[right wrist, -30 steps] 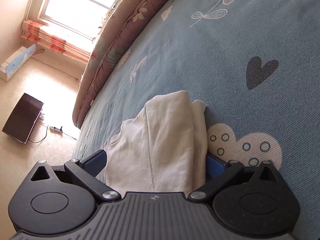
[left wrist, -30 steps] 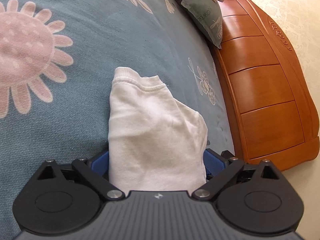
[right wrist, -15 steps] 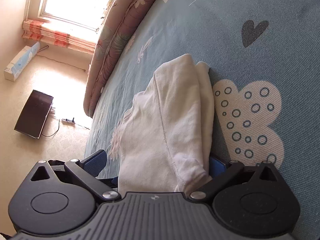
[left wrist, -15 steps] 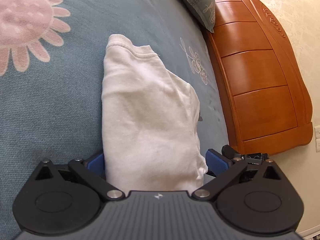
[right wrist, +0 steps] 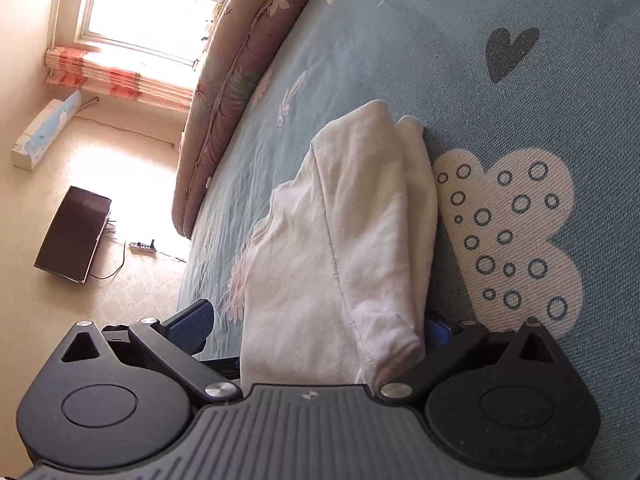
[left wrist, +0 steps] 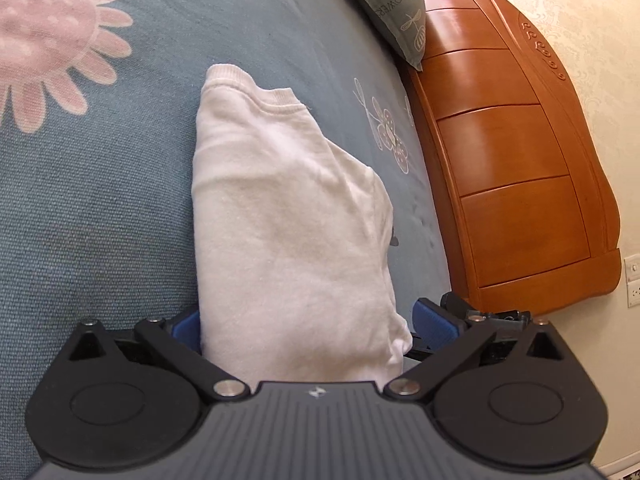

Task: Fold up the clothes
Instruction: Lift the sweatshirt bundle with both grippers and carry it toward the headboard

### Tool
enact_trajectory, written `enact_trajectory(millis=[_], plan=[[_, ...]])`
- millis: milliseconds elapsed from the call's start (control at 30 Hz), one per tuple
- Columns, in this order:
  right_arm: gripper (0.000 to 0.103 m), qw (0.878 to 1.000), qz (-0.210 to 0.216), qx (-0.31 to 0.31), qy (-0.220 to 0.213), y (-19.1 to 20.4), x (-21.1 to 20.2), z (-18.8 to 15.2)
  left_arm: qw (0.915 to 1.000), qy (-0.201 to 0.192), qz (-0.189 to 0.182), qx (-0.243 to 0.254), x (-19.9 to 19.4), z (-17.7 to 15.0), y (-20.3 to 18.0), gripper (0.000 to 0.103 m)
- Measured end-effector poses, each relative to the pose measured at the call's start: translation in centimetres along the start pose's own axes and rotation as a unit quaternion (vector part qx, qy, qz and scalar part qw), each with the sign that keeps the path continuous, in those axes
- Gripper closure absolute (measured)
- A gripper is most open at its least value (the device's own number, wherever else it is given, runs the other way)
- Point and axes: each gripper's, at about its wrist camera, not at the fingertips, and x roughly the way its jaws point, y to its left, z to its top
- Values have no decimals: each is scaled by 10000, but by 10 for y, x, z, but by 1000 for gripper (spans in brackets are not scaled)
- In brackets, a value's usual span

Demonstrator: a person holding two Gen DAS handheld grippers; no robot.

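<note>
A folded white garment [left wrist: 288, 216] lies on the blue patterned bedspread [left wrist: 92, 200], its ribbed hem at the far end. My left gripper [left wrist: 312, 324] is open at its near end. The left pad touches the cloth and the right pad [left wrist: 436, 320] stands a little clear of it. From the opposite end, the same garment [right wrist: 340, 240] runs between the fingers of my right gripper [right wrist: 316, 324], also open. Its left pad [right wrist: 192, 320] is apart from the cloth, and its right pad is mostly hidden behind the folded edge.
An orange wooden headboard [left wrist: 520, 160] rises at the right of the bed, with a grey-green pillow [left wrist: 392, 12] against it. A rolled pinkish quilt [right wrist: 240, 60] lies along the bed's far side. On the floor are a dark flat box [right wrist: 72, 236], a power strip [right wrist: 142, 246] and a long carton [right wrist: 44, 132].
Both grippers have drawn back a little along the garment, so more of it shows in front of each. The jaws have stayed wide. The garment rests on the bedspread as before.
</note>
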Motion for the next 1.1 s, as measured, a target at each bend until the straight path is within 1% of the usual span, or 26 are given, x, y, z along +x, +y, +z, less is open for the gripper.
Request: enact_trajectory(millis=[67,133,167,267,400,433,533,633,767,900,1000,1100], plan=[[0,10000,-8,16,30,2,11,11,9999,-12,130,20,6,4,-6,1],[0,9999,-84,-3,60,6,16,13,9995,19,262,161,9,3,-13,1],[0,9999,-105,-58,92,8,17,12,9994,24,261,212,9,1,-13,1],[0,9998,141,-95,131,3,9,5,10000,-37,28,48,4,0,-3,1],[0,9992,328,162,149,-4,9,13,9999,-63,70,-129,8,7,-3,1],[0,9991,323,216,179,-3,11,15,9999,-48,125,-92,8,7,-5,1],[0,9987,366,245,244,-2,11,16,9999,-10,128,26,8,5,-9,1],[0,9984,425,281,243,-3,14,18,9999,-45,88,-97,14,8,-6,1],[0,9982,482,240,254,-2,13,21,10000,-8,87,-3,12,8,-7,1],[0,9967,698,406,83,-9,11,26,9999,-114,48,-51,13,9,-4,1],[0,9964,744,400,31,-8,9,25,9998,-159,96,-7,16,10,-10,2],[0,9958,814,408,12,-7,4,23,9997,-221,-75,-19,12,12,-17,2]])
